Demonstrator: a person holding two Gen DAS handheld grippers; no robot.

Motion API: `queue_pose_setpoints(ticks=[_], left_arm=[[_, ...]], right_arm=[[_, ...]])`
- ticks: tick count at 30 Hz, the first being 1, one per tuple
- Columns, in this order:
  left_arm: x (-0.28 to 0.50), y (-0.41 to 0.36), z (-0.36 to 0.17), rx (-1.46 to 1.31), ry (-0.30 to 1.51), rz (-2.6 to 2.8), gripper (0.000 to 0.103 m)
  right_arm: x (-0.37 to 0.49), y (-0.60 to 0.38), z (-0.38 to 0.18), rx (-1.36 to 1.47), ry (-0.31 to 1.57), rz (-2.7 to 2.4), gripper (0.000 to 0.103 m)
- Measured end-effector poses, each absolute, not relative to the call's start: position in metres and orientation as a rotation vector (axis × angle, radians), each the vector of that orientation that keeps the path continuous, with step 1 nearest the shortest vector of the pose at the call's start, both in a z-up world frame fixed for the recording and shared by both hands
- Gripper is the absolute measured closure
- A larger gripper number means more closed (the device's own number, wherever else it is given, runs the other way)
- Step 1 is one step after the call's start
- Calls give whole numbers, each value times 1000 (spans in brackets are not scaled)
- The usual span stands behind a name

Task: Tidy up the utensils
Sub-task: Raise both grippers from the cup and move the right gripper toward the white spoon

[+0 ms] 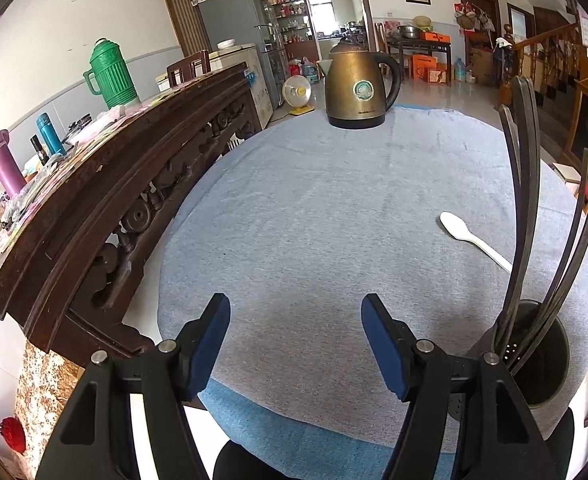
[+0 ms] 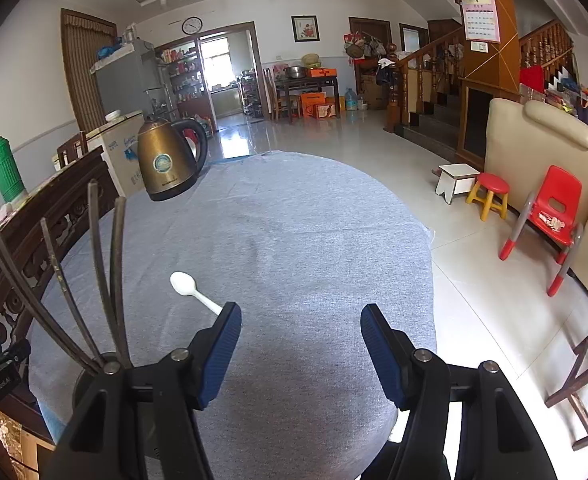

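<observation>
A white plastic spoon lies on the grey tablecloth, bowl pointing away from me. In the right wrist view the spoon lies just beyond the left fingertip. A dark round utensil holder at the near right of the left wrist view holds several dark chopsticks that lean outward. The same chopsticks rise at the near left of the right wrist view. My left gripper hovers open over bare cloth, left of the holder. My right gripper is open too, with nothing between its fingers.
A bronze electric kettle stands at the far edge of the table. A carved dark wooden sideboard runs along the left, loaded with flasks and clutter. Tiled floor, a red child's chair and small stools lie off the table's right edge.
</observation>
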State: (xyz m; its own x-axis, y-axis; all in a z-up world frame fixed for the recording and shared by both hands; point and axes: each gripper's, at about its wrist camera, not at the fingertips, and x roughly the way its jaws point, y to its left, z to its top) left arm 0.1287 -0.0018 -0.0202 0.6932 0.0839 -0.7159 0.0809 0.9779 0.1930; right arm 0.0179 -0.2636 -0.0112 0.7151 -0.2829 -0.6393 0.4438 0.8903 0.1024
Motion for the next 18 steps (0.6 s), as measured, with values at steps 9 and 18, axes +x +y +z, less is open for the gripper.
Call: queue_pose_setpoints(ticks=[9,18], left_arm=[[138,-6,-24,228,822,8,34],[152,-9,-30,223,840,11,34]], right_arm=[[27,-268,-15,261,676,-404,38],[43,-269,-22,255,698,-405,38]])
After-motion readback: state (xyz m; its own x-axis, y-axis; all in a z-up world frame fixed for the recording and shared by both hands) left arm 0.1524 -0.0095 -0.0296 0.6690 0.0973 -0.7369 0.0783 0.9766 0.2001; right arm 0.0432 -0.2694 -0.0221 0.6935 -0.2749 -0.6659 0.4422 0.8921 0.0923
